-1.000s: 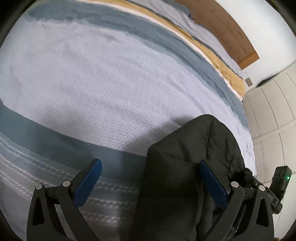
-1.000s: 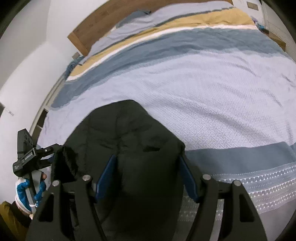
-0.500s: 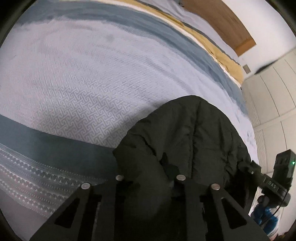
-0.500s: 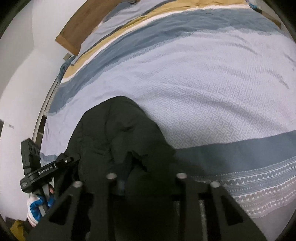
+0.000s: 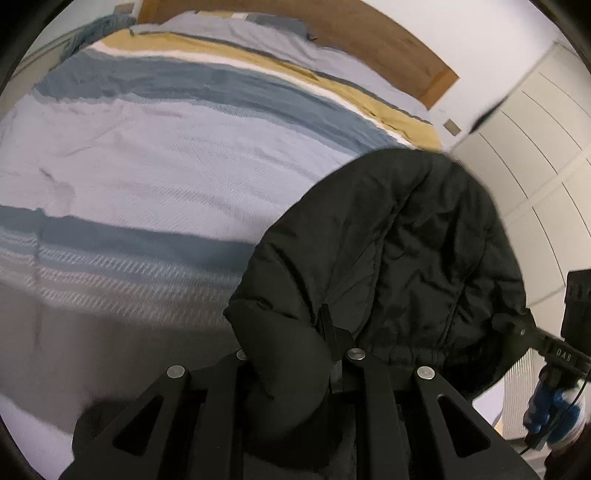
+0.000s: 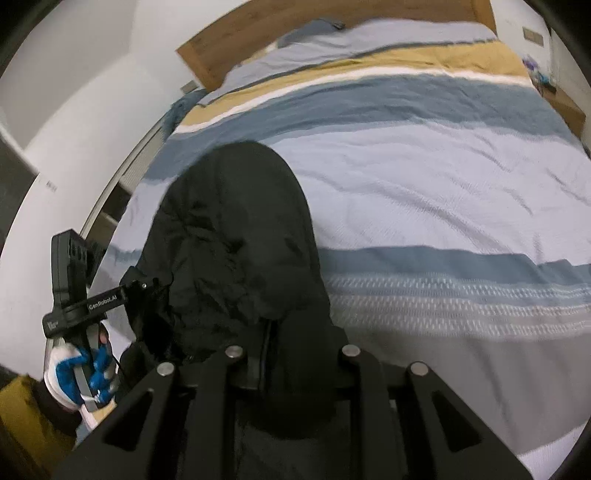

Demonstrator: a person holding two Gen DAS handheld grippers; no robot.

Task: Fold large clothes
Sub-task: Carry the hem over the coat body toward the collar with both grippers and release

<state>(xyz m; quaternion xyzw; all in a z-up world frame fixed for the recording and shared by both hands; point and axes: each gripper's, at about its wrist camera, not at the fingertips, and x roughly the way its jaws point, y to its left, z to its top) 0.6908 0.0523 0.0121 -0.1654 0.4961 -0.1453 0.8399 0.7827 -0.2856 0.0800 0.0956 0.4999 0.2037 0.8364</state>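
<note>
A black padded jacket (image 5: 399,258) hangs bunched between both grippers, lifted above the striped bedspread (image 5: 166,166). My left gripper (image 5: 295,354) is shut on a fold of the jacket near its elastic hem. My right gripper (image 6: 291,350) is shut on another fold of the jacket (image 6: 236,240). The fingertips of both are buried in fabric. The right gripper also shows at the right edge of the left wrist view (image 5: 546,350), and the left gripper shows at the left of the right wrist view (image 6: 99,295).
The bed has a wooden headboard (image 6: 295,33) at the far end. White wardrobe doors (image 5: 524,155) stand beside the bed in the left wrist view. A gloved hand (image 6: 77,369) holds the left gripper's handle. A bedside surface (image 6: 565,103) lies at the far right.
Both grippers have closed on the jacket, then lifted it off the bedspread, so more of the bed and headboard shows now.
</note>
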